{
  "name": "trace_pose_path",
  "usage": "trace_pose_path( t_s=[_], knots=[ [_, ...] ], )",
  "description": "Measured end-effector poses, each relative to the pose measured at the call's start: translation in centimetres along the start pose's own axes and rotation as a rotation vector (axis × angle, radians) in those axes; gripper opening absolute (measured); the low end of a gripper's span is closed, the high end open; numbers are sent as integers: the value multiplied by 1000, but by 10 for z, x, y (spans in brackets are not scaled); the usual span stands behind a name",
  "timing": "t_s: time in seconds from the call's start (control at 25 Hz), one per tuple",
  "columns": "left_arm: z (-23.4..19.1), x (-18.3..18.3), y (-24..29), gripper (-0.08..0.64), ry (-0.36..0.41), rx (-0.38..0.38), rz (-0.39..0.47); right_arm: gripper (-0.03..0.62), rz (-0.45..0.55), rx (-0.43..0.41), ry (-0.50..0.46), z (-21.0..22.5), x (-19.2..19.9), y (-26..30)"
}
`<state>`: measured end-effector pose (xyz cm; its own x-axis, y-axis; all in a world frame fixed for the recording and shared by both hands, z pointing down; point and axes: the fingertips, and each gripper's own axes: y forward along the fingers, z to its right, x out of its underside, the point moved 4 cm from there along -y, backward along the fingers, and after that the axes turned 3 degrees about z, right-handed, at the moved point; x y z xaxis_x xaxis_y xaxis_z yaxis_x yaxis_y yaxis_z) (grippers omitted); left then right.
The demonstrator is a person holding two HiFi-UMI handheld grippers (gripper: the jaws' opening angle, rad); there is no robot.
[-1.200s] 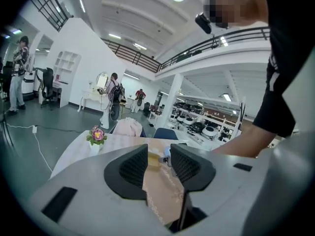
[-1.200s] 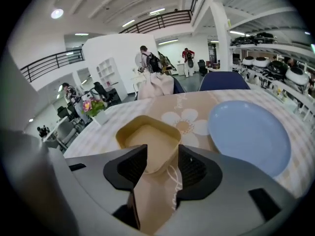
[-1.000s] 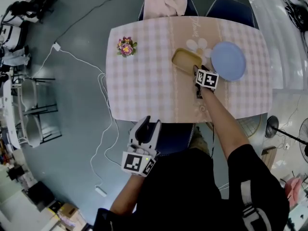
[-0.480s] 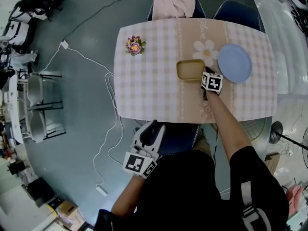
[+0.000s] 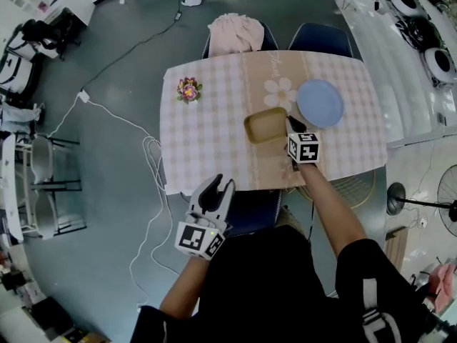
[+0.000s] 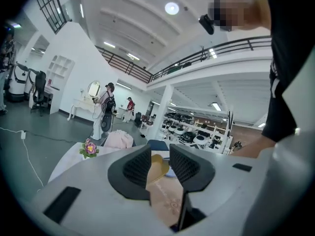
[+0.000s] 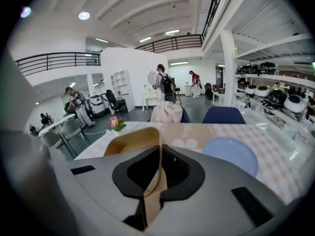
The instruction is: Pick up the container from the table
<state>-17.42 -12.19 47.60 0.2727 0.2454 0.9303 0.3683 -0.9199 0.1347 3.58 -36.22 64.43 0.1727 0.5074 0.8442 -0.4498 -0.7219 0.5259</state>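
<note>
The tan, shallow container [image 5: 264,126] hangs a little above the checked tablecloth [image 5: 207,134], near the table's front middle. My right gripper [image 5: 292,126] is shut on its right wall. In the right gripper view that thin wall [image 7: 156,166] stands pinched between the two dark jaws, and the container's body [image 7: 129,144] reaches out to the left. My left gripper [image 5: 213,190] hovers off the table's near edge, open and holding nothing. Through the gap of the left gripper [image 6: 160,168] the far-off container [image 6: 159,164] shows.
A blue plate [image 5: 320,103] lies right of the container, also seen as a blue plate [image 7: 231,154]. A small flower bunch [image 5: 189,89] sits at the table's far left. Two chairs stand behind the table, one draped with pink cloth [image 5: 234,31]. Cables run over the floor [image 5: 107,134] at left.
My right gripper has closed on the container's wall and raised it off the table. The left gripper has risen slightly.
</note>
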Motion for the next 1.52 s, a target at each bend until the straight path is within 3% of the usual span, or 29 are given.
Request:
trace_pose_path(
  t_s=[0.28,0.48,0.68,1.52],
  knots=[
    [1,-36,-12,111,-2,21,93,14,172,-33,-63,-43,-66,-112],
    [18,-52,-7,110,16,69,140,14,268,-76,-71,-72,-89,-172],
    [46,-53,-1,29,24,97,148,14,334,-122,-35,-84,-95,-212],
    [162,-44,18,18,121,-8,139,14,453,-129,-52,15,-101,-308]
  ],
)
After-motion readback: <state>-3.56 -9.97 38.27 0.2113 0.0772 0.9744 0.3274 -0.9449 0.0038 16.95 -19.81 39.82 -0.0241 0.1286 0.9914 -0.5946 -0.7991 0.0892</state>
